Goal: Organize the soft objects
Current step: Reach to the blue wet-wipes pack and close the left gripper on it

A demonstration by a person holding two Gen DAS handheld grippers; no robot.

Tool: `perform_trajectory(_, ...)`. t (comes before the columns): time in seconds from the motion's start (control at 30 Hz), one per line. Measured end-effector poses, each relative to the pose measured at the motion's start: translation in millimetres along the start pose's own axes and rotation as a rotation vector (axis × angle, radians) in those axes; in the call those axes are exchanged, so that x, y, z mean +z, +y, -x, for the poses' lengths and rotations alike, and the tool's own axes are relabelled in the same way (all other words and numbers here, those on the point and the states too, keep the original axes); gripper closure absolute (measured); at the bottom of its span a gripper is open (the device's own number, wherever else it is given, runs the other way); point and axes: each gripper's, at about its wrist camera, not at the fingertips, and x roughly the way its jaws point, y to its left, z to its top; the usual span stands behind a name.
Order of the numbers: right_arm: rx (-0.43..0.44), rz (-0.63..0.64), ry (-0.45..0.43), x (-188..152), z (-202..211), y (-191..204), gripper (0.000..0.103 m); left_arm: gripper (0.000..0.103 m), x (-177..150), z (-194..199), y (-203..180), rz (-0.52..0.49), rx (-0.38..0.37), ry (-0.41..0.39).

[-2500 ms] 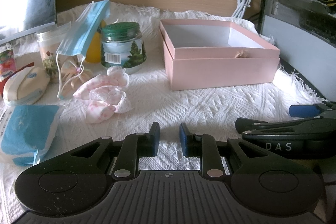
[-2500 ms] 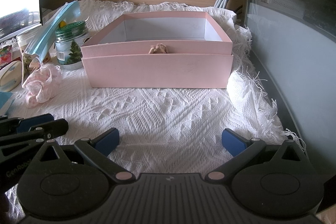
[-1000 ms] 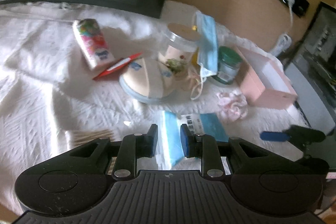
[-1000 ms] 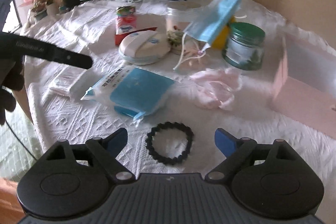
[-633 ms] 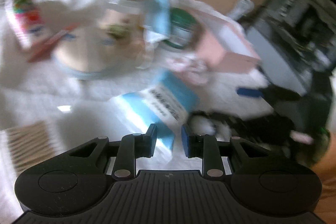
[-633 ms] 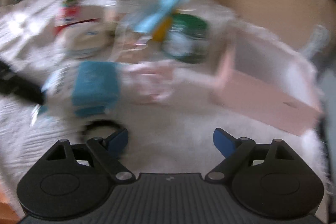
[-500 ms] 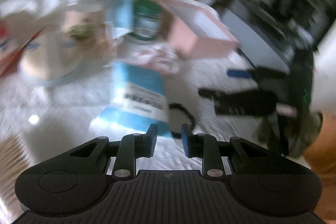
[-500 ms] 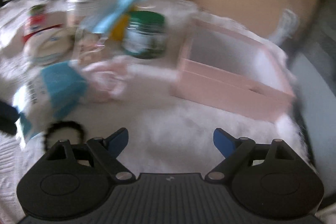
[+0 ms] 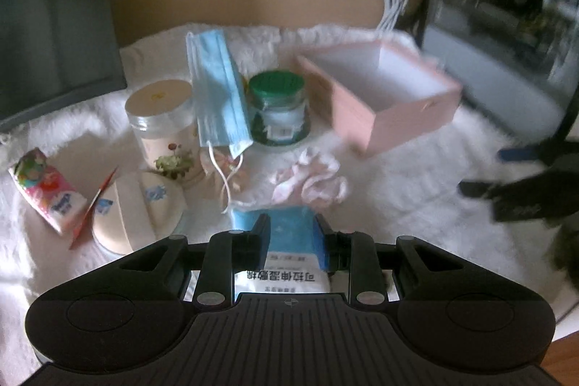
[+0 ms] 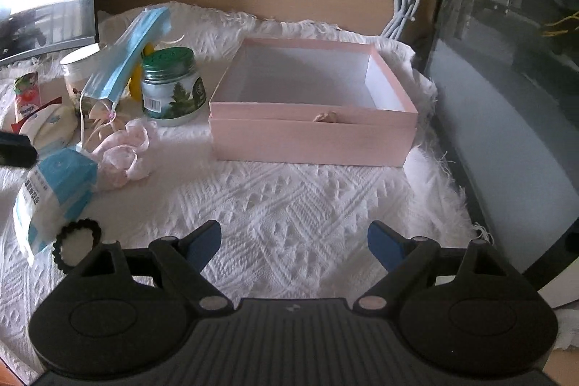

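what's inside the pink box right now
The pink box shows a bare white floor and walls. Its near wall hides the front strip of the floor, so something low there would not show.

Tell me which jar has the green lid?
The glass jar with the tree picture, standing right beside the pink box. The other jar has a cream lid and flowers on it.

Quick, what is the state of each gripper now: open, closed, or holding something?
Left gripper: jaws narrow, over the soft blue-and-white plastic packet; grip cannot be told.
Right gripper: wide open, holding nothing, above the white knitted cloth.
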Motion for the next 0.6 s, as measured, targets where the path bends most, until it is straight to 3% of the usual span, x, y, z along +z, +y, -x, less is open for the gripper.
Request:
perform_trajectory(0.1,0.004,0.009,-0.012,1,-2,0,0.014,0.074,-5,-7,-3,0.006,0.069,0.028)
perform_trajectory(0.23,0.017,0.006,-0.001,1,-7,0,0.014,0.07,-15,-19,-11,-0.031,0.062,0.061)
perform_trajectory(0.43,0.047,0.022,0.01,1,-13,4,0.014,0.03,-21,-24,-22,-0.088,-0.02,0.027)
perform_trajectory(0.53,0.07,0.043,0.017,1,-15,10,0.014,0.03,-21,-20,-23,-0.088,-0.018,0.011)
perform_trajectory(0.6,0.096,0.066,0.016,1,-14,15,0.014,0.033,-21,-17,-22,-0.103,0.059,-0.005)
